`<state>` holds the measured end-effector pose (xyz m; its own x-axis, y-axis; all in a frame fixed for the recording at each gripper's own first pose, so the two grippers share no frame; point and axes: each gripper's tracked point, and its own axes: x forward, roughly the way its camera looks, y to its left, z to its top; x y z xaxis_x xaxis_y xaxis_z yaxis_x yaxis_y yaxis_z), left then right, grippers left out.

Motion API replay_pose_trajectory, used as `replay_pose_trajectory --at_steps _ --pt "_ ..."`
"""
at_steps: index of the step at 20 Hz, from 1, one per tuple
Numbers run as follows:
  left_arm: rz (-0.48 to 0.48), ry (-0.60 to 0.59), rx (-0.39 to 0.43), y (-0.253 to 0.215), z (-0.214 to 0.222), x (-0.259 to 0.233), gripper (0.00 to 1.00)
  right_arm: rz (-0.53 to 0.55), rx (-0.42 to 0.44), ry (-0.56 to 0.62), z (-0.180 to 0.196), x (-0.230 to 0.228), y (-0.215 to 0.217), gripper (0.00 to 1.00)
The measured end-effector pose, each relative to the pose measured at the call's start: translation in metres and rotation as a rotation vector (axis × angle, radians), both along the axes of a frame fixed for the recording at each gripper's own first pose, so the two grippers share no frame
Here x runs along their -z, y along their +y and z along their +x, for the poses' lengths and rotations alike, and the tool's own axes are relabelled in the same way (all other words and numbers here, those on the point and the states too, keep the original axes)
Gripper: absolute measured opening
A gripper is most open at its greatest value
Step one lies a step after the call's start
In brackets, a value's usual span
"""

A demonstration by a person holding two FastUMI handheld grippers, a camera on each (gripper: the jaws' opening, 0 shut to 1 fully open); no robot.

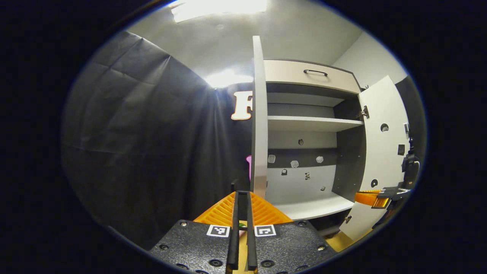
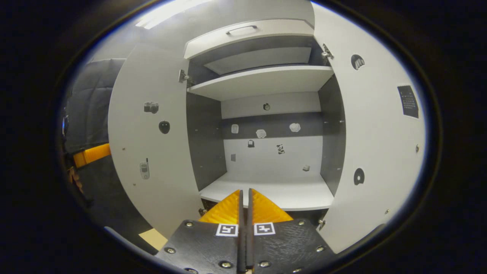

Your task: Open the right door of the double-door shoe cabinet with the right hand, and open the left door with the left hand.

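Left gripper view, nearest: the left gripper (image 1: pixel 242 198), ribbed wedge-shaped fingers on a textured plate with two square markers. A narrow gap separates the fingers; a dark handle-like piece at the door's edge sits at their tips, but whether they pinch it I cannot tell.
Left gripper view, door: the left door (image 1: pixel 259 118) is seen edge-on, a thin flat pale panel swung out toward the camera.
Left gripper view, beyond: the shoe cabinet (image 1: pixel 310 123) stands open, with smooth pale shelves and dark side walls; the right door (image 1: pixel 382 152) is swung wide, and the other gripper is near its lower edge.
Right gripper view, nearest: the right gripper (image 2: pixel 245 199), fingers closed together, nothing between them.
Right gripper view, cabinet: both doors stand open, the right door (image 2: pixel 374 129) matte with small stickers, the left door (image 2: pixel 150 144) likewise; a drawer (image 2: pixel 247 32) with a curved handle sits on top.
Risk: the task looks nearly done; pulling the left door past its hinge limit could strain the metal hinges, or a loose hold could let it swing back.
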<state>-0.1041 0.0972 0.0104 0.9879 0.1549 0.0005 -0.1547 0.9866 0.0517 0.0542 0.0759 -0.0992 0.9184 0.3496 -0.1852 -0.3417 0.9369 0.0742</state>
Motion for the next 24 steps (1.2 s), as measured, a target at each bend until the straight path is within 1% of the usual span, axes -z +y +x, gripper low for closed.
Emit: replay_pose_trajectory --at_steps 1,5,6,7,8,9,10,11,13,14,15,16,17,18,19,20,21,22,24 --pt "0.008 -0.002 -0.003 0.000 -0.002 -0.002 0.10 0.001 0.003 0.002 -0.001 0.000 -0.002 0.01" --pt "-0.001 -0.043 -0.004 -0.005 -0.003 -0.014 0.09 -0.004 0.007 0.009 -0.002 0.002 -0.004 0.01" --pt "-0.003 -0.050 0.004 -0.009 -0.003 -0.016 0.07 -0.005 0.007 0.008 -0.003 0.002 -0.004 0.01" --pt "0.004 -0.052 0.011 -0.012 -0.005 -0.018 0.09 -0.006 0.006 0.006 -0.004 0.002 -0.005 0.01" --pt "0.016 -0.055 0.018 -0.016 -0.006 -0.020 0.10 -0.006 0.004 0.007 -0.004 0.002 -0.004 0.01" --pt "0.026 -0.059 0.026 -0.020 -0.006 -0.023 0.06 -0.007 0.002 0.008 -0.004 0.002 -0.004 0.01" --pt "0.029 -0.065 0.037 -0.025 -0.006 -0.026 0.10 -0.008 0.001 0.009 -0.004 0.003 -0.005 0.01" --pt "0.029 -0.071 0.047 -0.030 -0.006 -0.028 0.06 -0.009 0.001 0.009 -0.004 0.003 -0.005 0.01" --pt "0.026 -0.081 0.078 -0.041 -0.003 -0.030 0.06 -0.008 0.001 0.007 -0.005 0.002 -0.005 0.01" --pt "0.028 -0.083 0.094 -0.047 -0.001 -0.030 0.10 -0.010 0.002 0.005 -0.006 0.002 -0.006 0.01" --pt "0.030 -0.086 0.109 -0.052 0.001 -0.030 0.06 -0.015 0.006 0.004 -0.007 0.001 -0.008 0.01" --pt "0.028 -0.085 0.129 -0.058 0.003 -0.029 0.06 -0.021 0.013 0.001 -0.009 0.000 -0.010 0.01" --pt "0.023 -0.083 0.152 -0.067 0.006 -0.028 0.10 -0.026 0.021 -0.004 -0.010 -0.002 -0.014 0.01" --pt "0.020 -0.079 0.174 -0.076 0.009 -0.026 0.06 -0.029 0.030 -0.009 -0.013 -0.005 -0.017 0.01" --pt "0.021 -0.072 0.194 -0.082 0.012 -0.022 0.06 -0.031 0.039 -0.017 -0.015 -0.009 -0.019 0.01" --pt "0.024 -0.064 0.209 -0.088 0.015 -0.018 0.10 -0.034 0.055 -0.029 -0.016 -0.014 -0.023 0.01" --pt "0.026 -0.056 0.227 -0.095 0.020 -0.014 0.06 -0.039 0.071 -0.040 -0.017 -0.019 -0.026 0.01" --pt "0.026 -0.049 0.253 -0.105 0.024 -0.011 0.10 -0.038 0.082 -0.054 -0.019 -0.024 -0.028 0.01" --pt "0.023 -0.038 0.287 -0.120 0.031 -0.003 0.10 -0.029 0.093 -0.085 -0.022 -0.036 -0.028 0.01"
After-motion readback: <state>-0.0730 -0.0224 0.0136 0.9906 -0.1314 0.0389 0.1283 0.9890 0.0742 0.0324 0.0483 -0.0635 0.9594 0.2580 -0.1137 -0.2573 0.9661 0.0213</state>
